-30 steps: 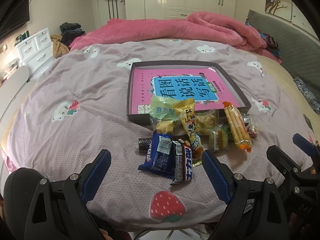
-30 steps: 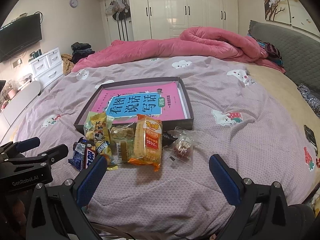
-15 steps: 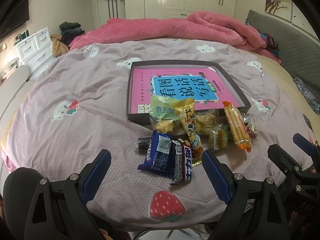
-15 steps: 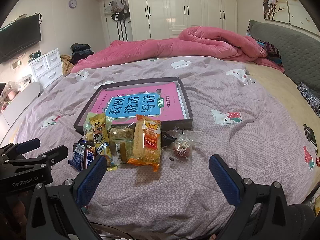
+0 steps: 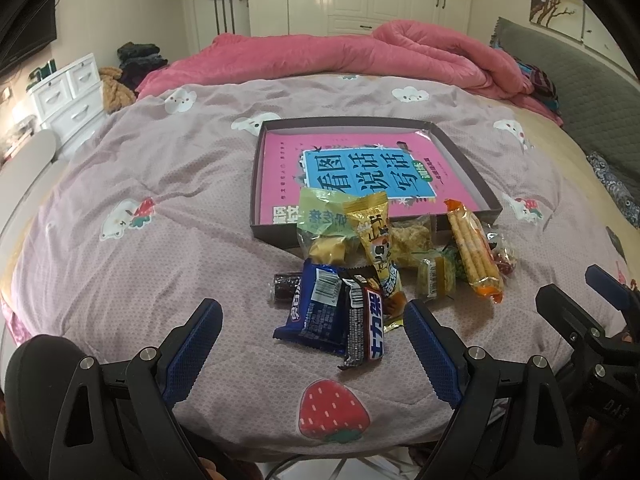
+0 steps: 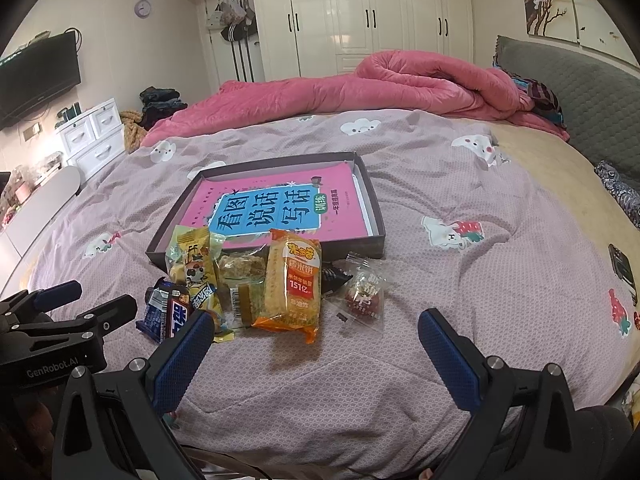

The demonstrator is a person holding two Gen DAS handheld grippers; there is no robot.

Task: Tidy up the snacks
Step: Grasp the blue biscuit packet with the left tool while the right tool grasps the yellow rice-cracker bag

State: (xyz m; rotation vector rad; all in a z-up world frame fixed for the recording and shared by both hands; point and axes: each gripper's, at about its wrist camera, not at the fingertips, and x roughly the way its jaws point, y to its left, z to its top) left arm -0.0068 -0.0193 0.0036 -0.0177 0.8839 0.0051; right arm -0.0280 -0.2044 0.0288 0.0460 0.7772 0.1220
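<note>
A pile of wrapped snacks lies on the bed in front of a shallow dark box point(image 5: 468, 162) point(image 6: 374, 204) that holds a pink and blue book point(image 5: 360, 172) point(image 6: 276, 204). Nearest are a blue wrapper point(image 5: 318, 310), a dark chocolate bar point(image 5: 366, 322), a yellow packet point(image 5: 374, 236), an orange cracker pack point(image 5: 474, 256) point(image 6: 292, 284) and a clear red candy bag point(image 6: 362, 292). My left gripper point(image 5: 314, 340) is open and empty, just short of the blue wrapper. My right gripper point(image 6: 316, 344) is open and empty, just short of the orange pack.
The bed has a mauve patterned cover point(image 5: 160, 200). A pink quilt point(image 6: 380, 88) is bunched at the far side. A grey headboard point(image 6: 580, 88) is at the right, white drawers point(image 6: 96, 136) at the left. The other gripper shows at each view's edge.
Almost nothing. Both grippers stay open near the bed's front edge; the right wrist view shifts only slightly.
</note>
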